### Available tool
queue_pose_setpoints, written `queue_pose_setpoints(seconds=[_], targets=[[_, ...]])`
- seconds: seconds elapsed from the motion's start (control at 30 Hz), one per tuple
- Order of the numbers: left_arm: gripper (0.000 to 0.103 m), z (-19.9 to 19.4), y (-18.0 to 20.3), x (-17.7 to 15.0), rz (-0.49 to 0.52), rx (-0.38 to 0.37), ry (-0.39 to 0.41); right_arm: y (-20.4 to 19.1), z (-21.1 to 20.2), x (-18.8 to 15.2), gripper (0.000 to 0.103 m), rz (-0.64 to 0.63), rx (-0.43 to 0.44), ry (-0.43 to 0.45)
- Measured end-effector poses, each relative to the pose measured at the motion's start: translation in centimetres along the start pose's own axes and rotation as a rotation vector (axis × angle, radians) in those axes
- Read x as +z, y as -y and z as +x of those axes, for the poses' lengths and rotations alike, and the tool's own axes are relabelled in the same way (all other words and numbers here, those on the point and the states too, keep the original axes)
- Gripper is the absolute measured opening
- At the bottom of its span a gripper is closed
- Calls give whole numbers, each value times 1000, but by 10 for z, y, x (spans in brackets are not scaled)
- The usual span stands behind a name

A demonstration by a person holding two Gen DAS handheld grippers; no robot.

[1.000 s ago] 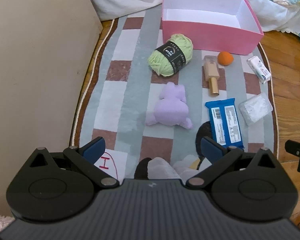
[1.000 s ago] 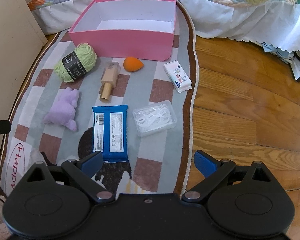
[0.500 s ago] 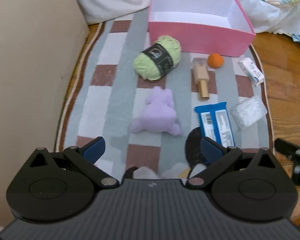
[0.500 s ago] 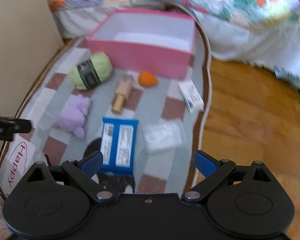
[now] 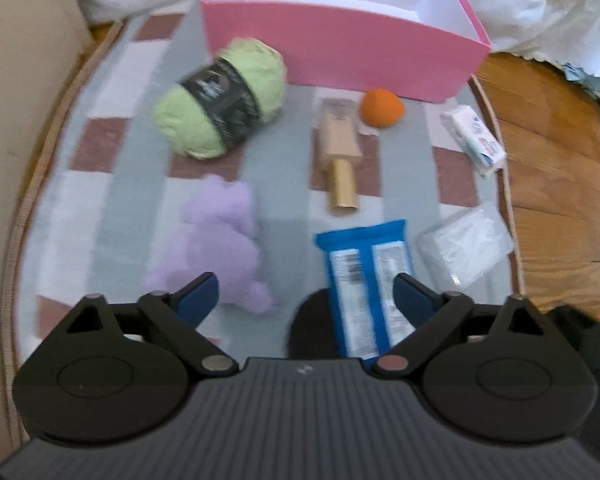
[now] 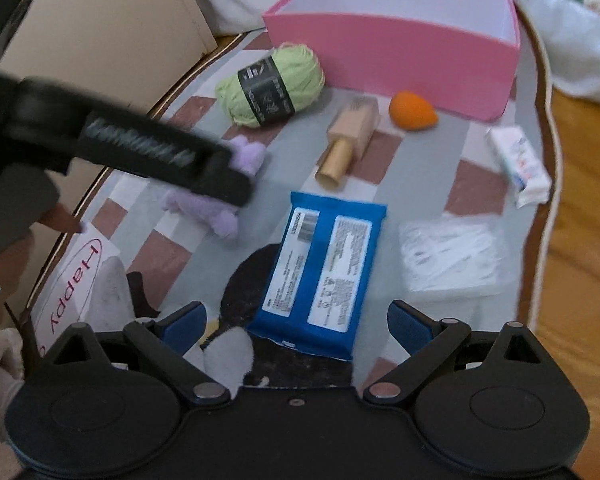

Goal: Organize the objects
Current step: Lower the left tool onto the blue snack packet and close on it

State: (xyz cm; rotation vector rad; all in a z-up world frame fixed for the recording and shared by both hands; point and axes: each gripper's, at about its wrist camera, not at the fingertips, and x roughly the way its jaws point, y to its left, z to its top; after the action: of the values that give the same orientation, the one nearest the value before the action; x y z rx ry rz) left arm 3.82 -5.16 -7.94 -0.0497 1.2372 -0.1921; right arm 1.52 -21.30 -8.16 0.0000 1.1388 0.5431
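On the rug lie a purple plush toy, a blue wipes pack, green yarn, a beige bottle with a gold cap, an orange sponge, a tissue pack and a clear plastic box. Behind them stands an empty pink box. My left gripper hangs low between plush and wipes pack, its jaws closing, gripping nothing. The right gripper stands open just short of the wipes pack.
A beige cabinet wall borders the rug on the left. Wooden floor lies to the right, and bedding hangs behind the pink box. A person's hand shows at the left of the right wrist view.
Both grippers came down toward the rug, so the objects look larger. The left gripper's jaws narrowed a little, and its body now crosses the right wrist view over the plush.
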Motion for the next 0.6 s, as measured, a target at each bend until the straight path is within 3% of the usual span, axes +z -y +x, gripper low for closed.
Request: queue_pose_setpoints(seconds=[0.1, 0.3, 0.47, 0.6], targets=[[86, 15, 6, -7, 13, -26, -10, 0, 10, -7, 98, 9, 16, 28], [58, 37, 3, -20, -5, -57, -32, -1, 26, -12, 95, 22, 3, 65], [55, 51, -1, -28, -40, -98, -58, 1, 38, -19, 87, 50, -28, 55], [45, 62, 2, -34, -53, -122, -71, 6, 43, -24, 82, 68, -57, 54]])
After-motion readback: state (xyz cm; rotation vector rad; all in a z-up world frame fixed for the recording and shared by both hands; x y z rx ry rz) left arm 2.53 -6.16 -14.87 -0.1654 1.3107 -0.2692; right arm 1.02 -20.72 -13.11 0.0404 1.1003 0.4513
